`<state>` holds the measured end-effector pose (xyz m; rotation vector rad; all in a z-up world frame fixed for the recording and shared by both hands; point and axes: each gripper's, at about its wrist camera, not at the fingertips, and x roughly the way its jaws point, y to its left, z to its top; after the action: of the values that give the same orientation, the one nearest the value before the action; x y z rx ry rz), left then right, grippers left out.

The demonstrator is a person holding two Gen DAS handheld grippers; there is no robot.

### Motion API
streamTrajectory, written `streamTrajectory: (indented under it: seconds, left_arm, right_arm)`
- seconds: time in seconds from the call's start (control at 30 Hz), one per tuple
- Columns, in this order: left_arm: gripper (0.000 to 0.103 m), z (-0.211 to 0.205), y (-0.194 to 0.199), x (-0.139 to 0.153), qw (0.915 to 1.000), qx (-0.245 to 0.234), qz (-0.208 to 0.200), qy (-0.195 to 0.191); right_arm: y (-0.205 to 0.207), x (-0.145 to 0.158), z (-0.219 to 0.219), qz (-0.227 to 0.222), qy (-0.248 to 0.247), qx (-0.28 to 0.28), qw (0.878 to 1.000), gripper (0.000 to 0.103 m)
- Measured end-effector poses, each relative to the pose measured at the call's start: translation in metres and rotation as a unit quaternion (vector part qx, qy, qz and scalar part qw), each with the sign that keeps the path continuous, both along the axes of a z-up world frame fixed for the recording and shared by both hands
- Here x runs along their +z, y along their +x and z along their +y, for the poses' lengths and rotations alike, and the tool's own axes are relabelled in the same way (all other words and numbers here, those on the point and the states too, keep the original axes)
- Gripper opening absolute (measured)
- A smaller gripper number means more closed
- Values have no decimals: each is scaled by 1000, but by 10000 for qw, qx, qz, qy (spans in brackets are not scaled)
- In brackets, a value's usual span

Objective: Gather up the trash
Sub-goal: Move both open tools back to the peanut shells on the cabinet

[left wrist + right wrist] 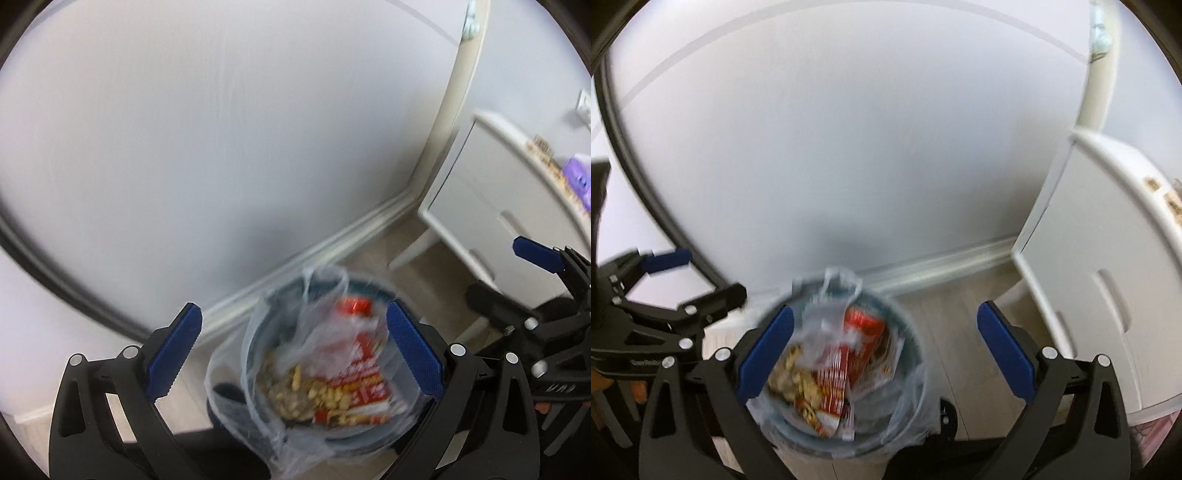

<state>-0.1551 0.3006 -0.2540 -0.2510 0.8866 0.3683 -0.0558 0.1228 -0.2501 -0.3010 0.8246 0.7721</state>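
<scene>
Both claws, left claw (293, 354) and right claw (884, 354), are spread apart, empty; the clear bin liner (831, 291) beneath should be gripped by its loose handles

The round bin (846, 435) stands on the pale wood floor (964, 317), lined with a clear plastic bag (908, 398) whose loose handles stick up at the bin's far rim. Inside the bin lie a red printed wrapper (862, 328) and a heap of pale nut shells (790, 369), the shells left of the wrapper. The right gripper (884, 350) hangs above the bin with its blue-padded fingers (766, 354) spread wide, nothing between them. Left of the bin is the left gripper (698, 275), also spread. Behind the bin runs a white wall (849, 147) with a skirting board; right of the bin stands a white cabinet (1108, 277).
</scene>
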Motion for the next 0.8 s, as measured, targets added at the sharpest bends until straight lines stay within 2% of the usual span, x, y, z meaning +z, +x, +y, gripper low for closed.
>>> streamTrajectory:
  seconds: [0.2, 0.37, 0.6, 0.8]
  left_arm:
    - [97, -11, 36, 57, 9975, -311, -614, 140]
    - [97, -32, 73, 99, 9927, -706, -951, 228]
    - [97, -70, 119, 143, 9845, -1144, -1310, 204]
    - [97, -107, 145, 158, 9769, -1587, -1410, 261]
  right_arm:
    - [33, 61, -35, -552, 218, -496, 9970, 97]
    - [60, 96, -70, -932, 211, -852, 9918, 97]
    - [84, 130, -121, -1241, 152, -1217, 9846, 97]
    - [94, 142, -161, -1281, 166, -1569, 9791, 97]
